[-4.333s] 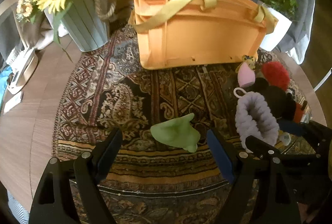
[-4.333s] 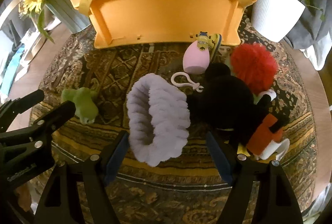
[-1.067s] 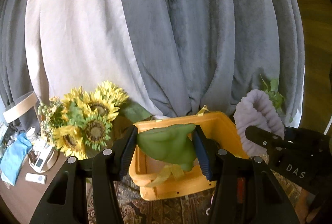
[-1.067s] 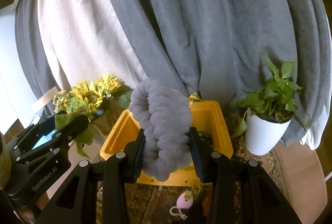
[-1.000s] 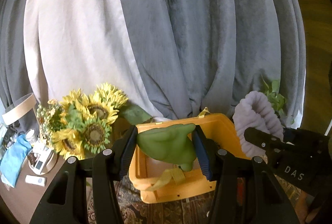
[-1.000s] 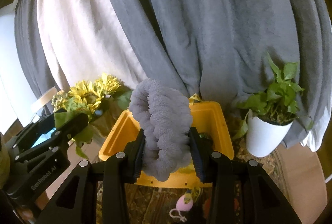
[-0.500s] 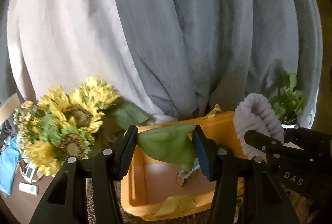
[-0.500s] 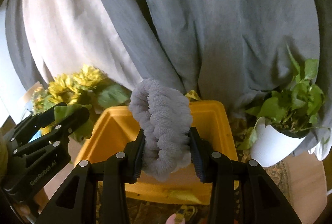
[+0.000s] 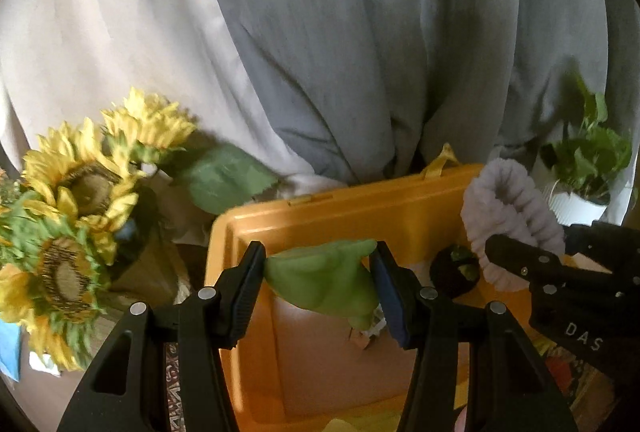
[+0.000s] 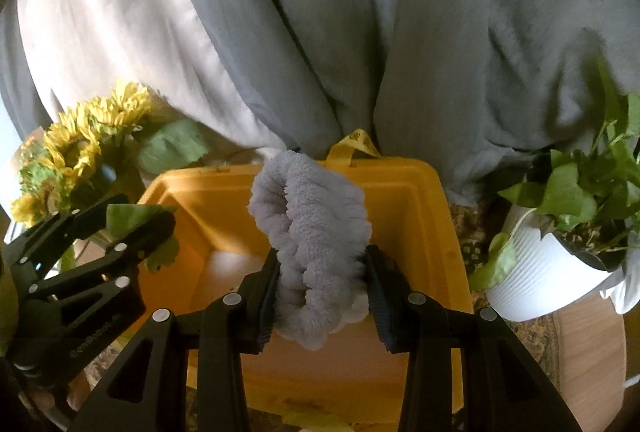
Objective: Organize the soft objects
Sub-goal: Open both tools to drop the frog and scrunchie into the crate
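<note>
My left gripper (image 9: pixel 318 282) is shut on a soft green toy (image 9: pixel 324 282) and holds it over the open orange basket (image 9: pixel 344 210). My right gripper (image 10: pixel 322 286) is shut on a fluffy lavender scrunchie (image 10: pixel 316 232), also above the orange basket (image 10: pixel 424 216). The scrunchie also shows in the left wrist view (image 9: pixel 512 220), and the green toy shows at the left of the right wrist view (image 10: pixel 136 214). Small items lie inside the basket, among them a dark round one (image 9: pixel 454 268).
A sunflower bouquet (image 9: pixel 76 228) stands left of the basket. A white pot with a green plant (image 10: pixel 560 252) stands to its right. Grey and white curtains (image 10: pixel 320 32) hang behind. A patterned rug (image 10: pixel 472 232) covers the wooden table.
Both grippers have moved forward and lower with their objects, from in front of the basket to over its opening. The basket now fills the lower part of both views.
</note>
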